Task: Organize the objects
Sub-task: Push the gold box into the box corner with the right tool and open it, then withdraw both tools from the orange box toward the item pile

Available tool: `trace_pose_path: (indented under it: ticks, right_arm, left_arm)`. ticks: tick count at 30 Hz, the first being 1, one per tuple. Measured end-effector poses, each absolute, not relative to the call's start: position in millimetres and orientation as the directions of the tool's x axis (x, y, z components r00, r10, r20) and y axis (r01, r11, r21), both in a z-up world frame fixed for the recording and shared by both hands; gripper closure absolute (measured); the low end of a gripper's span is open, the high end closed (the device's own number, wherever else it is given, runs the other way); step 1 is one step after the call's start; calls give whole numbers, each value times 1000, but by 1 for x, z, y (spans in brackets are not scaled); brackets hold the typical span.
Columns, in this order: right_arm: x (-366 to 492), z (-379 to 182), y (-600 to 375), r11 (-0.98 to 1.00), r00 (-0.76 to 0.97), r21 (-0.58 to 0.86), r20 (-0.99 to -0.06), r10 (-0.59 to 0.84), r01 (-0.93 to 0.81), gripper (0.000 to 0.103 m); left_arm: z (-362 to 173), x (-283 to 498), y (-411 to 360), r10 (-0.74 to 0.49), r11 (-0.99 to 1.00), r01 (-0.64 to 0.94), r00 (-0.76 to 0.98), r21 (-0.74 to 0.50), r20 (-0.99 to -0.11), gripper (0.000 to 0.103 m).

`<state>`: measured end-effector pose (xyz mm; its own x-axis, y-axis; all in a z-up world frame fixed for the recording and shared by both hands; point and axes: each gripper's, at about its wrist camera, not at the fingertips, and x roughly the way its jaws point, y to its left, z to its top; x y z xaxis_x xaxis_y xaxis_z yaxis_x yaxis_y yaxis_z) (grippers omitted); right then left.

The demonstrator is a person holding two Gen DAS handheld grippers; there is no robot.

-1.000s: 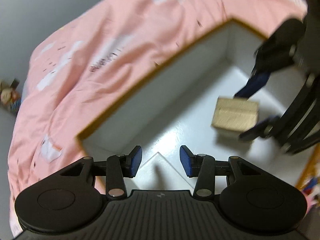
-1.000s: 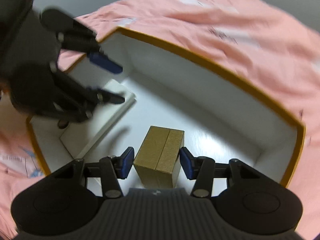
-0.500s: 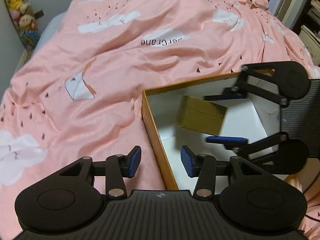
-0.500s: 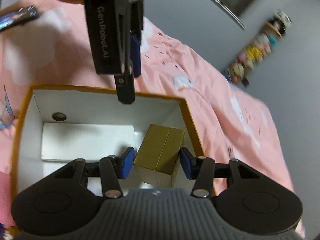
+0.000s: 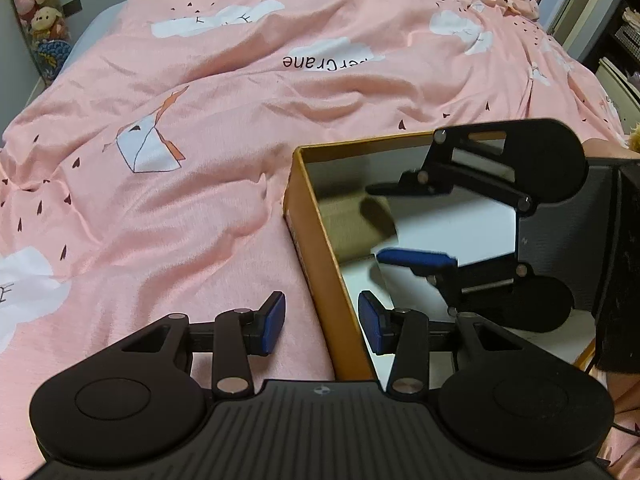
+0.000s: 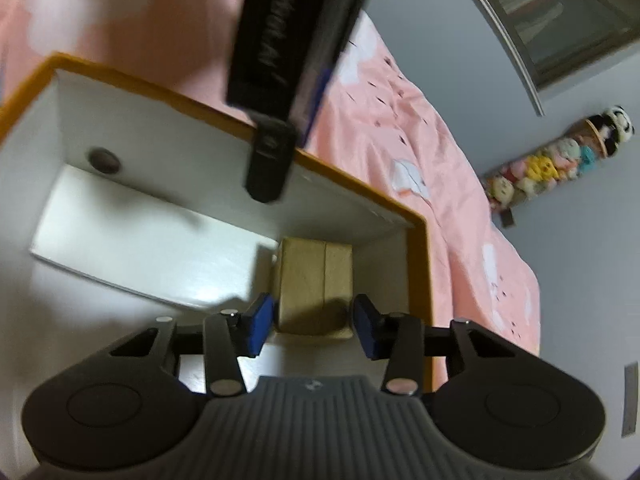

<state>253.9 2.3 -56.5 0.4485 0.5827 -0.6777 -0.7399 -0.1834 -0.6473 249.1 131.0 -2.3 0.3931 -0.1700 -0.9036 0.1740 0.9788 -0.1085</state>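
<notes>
My right gripper (image 6: 314,326) tilts down into orange-rimmed white box (image 6: 420,264) | jaws closing, small gold cardboard box (image 6: 316,284) between pads, gaps showing | my left gripper (image 5: 322,326) straddles box wall, closing, empty

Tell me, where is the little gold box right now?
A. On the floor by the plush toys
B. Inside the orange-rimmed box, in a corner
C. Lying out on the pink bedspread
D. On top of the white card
B. In the right wrist view the gold box sits in a corner of the orange-rimmed box, between the fingers of the right gripper, beside the white card, not on it.
</notes>
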Motion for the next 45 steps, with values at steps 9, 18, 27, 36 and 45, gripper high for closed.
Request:
trace_pose_path:
  ticks: [9, 18, 27, 36, 45]
  right_arm:
    - [270, -52, 0, -46, 432, -525, -744, 509, -850, 62]
    - [275, -63, 3, 31, 423, -464, -774, 471, -885, 96]
    - [267, -65, 7, 47, 450, -490, -752, 481, -870, 98]
    - [261, -12, -25, 286, 454, -354, -743, 492, -890, 95]
    - [198, 43, -108, 613, 531, -129, -654, 538, -780, 57]
  left_arm:
    - [-4, 248, 130, -178, 977, 177, 393, -115, -902, 54]
    - [-5, 249, 123, -156, 977, 195, 387, -85, -909, 59]
    - [-2, 248, 124, -139, 980, 185, 403, -68, -905, 60]
    - [51, 204, 111, -148, 981, 188, 570, -46, -808, 59]
    - [89, 113, 70, -205, 976, 195, 685, -95, -699, 52]
